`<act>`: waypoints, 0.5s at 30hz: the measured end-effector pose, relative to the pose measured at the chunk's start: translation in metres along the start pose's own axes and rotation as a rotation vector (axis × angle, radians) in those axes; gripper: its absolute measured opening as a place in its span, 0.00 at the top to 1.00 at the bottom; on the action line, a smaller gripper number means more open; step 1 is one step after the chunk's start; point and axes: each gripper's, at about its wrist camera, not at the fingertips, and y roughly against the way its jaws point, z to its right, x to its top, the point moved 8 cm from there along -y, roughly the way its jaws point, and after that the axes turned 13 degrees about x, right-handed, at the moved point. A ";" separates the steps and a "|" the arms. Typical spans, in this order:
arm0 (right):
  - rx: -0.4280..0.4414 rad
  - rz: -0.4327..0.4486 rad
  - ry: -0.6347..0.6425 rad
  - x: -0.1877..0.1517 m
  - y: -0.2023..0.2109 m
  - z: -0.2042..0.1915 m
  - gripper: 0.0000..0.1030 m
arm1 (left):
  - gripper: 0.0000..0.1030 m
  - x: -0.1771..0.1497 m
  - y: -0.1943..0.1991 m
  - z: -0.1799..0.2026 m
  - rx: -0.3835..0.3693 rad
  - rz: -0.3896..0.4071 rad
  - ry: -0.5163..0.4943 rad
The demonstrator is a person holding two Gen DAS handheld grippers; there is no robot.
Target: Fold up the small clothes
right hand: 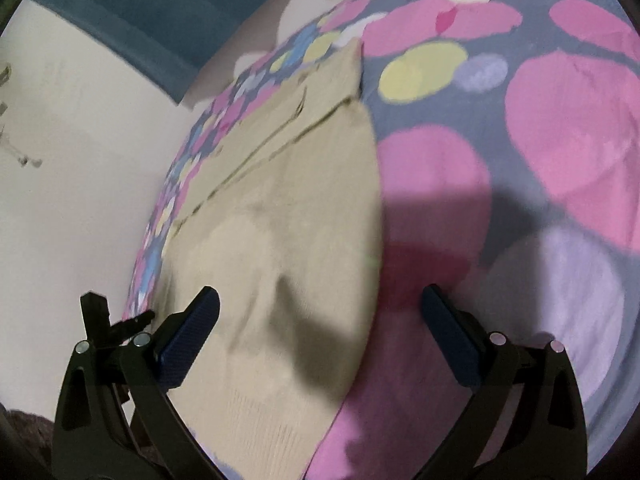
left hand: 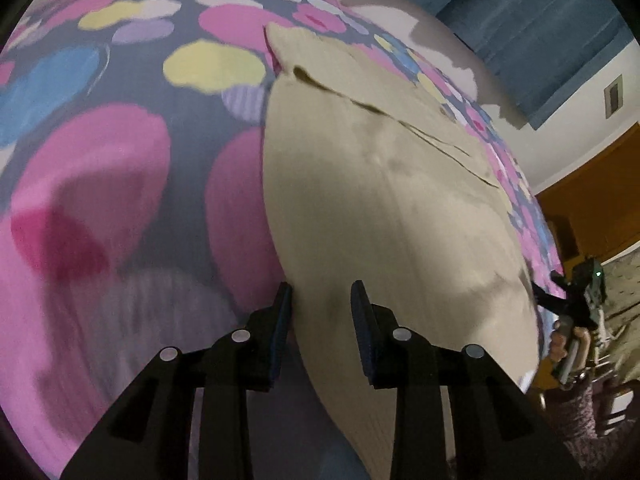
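A beige knit garment (left hand: 380, 184) lies flat on a bedspread with pink, yellow and blue spots (left hand: 120, 140); folded layers show at its far end. My left gripper (left hand: 322, 312) hovers over the garment's near left edge, jaws partly open and empty. In the right wrist view the same garment (right hand: 280, 208) runs along the bed's left side. My right gripper (right hand: 320, 316) is wide open and empty above the garment's near right edge, one finger over the cloth and one over the bedspread (right hand: 520, 160). The right gripper also shows in the left wrist view (left hand: 576, 300) at the garment's far side.
The bed's edge (left hand: 540, 240) runs close beside the garment. Beyond it are a white wall (right hand: 80, 160), a blue curtain (left hand: 540, 20) and brown wooden furniture (left hand: 600, 200). The left gripper's tip (right hand: 116, 326) shows at the bed edge in the right wrist view.
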 end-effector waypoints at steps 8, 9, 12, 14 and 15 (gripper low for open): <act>0.080 -0.094 0.014 -0.041 -0.001 -0.029 0.02 | 0.70 -0.042 0.014 0.014 -0.054 -0.039 0.000; 0.081 -0.107 0.027 -0.045 -0.001 -0.033 0.02 | 0.70 -0.045 0.015 0.016 -0.062 -0.041 0.002; 0.097 -0.147 0.047 -0.057 -0.004 -0.044 0.03 | 0.70 -0.055 0.015 0.024 -0.105 -0.066 0.007; 0.107 -0.166 0.054 -0.064 -0.007 -0.050 0.03 | 0.70 -0.060 0.016 0.029 -0.120 -0.068 0.006; 0.112 -0.175 0.055 -0.068 -0.008 -0.053 0.04 | 0.70 -0.061 0.016 0.032 -0.130 -0.074 0.003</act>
